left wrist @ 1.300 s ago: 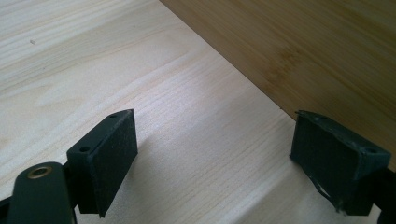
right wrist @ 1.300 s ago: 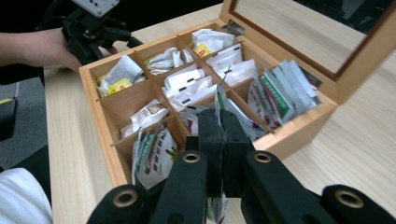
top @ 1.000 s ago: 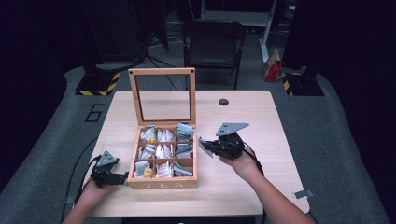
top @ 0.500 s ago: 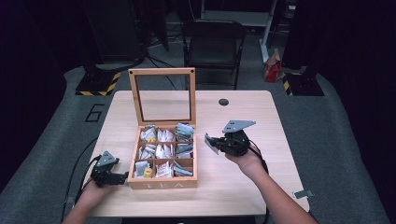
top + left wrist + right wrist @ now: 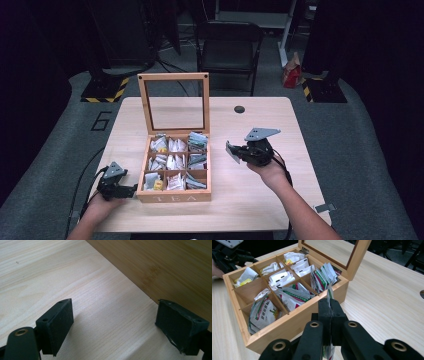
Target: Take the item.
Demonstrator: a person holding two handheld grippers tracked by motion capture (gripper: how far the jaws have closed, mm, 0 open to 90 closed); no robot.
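Right gripper view: tea packet (image 5: pixel 329 296) mostly hidden between clamped right gripper (image 5: pixel 329 308) jaws.

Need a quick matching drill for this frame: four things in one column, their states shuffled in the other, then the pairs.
Things:
1. left gripper
2. right gripper
3. tea box lid
4. tea packet

States:
A. propped upright, open
B. fingers apart, resting on the table beside the box
C. pinched edge-on between black fingers
D. shut, held above the table right of the box

Pairs: 1-B, 2-D, 3-A, 4-C

Bright, evenly lit table (image 5: pixel 260 195) — dark surroundings — soft focus
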